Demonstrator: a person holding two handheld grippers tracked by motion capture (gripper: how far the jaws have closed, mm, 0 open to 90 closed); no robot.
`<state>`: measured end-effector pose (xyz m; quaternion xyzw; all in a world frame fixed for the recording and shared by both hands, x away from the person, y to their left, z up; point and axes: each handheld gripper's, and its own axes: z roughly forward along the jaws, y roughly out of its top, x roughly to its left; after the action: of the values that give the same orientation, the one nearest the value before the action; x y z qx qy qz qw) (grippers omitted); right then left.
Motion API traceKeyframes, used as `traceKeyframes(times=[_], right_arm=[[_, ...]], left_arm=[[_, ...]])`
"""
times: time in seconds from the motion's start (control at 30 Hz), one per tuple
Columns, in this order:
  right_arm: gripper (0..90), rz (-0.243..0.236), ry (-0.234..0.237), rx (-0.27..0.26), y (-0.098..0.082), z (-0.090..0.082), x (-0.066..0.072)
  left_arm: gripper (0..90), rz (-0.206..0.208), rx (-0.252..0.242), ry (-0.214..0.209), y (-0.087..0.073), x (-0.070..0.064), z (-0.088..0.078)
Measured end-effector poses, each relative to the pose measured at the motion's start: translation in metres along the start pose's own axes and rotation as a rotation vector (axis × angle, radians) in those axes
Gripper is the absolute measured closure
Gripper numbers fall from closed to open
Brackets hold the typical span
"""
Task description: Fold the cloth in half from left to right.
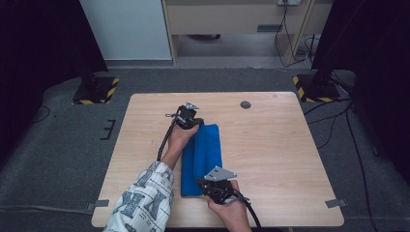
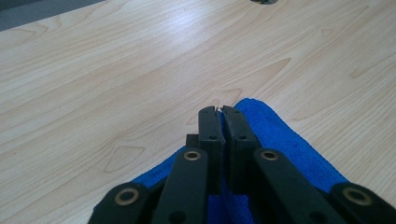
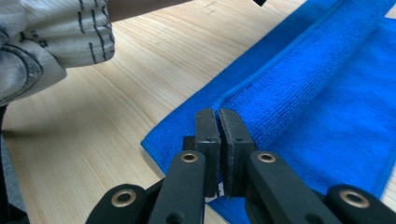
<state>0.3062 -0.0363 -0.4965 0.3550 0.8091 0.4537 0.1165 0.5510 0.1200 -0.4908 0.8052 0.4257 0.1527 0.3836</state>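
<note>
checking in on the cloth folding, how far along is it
Done: the blue cloth already lies as a long narrow strip on the table, one layer lapped over another. In hand: the left gripper is shut at the far end, blue cloth showing between its jaws, and the right gripper is shut at the near end over the folded edge. Left: probably laying this fold flat and letting go; any further fold is not started.

large letter-like print on the person's patterned sleeve (image 1: 145, 198), too broken to read, no other readable text
</note>
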Motion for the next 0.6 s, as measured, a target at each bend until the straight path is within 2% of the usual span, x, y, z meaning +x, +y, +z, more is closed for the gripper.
traceKeyframes(times=[0.2, 0.4, 0.6], right_arm=[[87.2, 0.015, -0.014, 0.007, -0.003, -0.005, -0.009], [86.6, 0.025, -0.026, 0.022, -0.009, -0.004, -0.013], [86.7, 0.032, -0.032, 0.014, -0.011, -0.008, -0.016]], left_arm=[[86.5, -0.015, 0.01, -0.002, -0.002, 0.0, 0.006], [86.0, -0.022, 0.007, -0.014, -0.003, 0.0, 0.01], [86.0, -0.027, 0.001, -0.018, -0.001, -0.002, 0.013]])
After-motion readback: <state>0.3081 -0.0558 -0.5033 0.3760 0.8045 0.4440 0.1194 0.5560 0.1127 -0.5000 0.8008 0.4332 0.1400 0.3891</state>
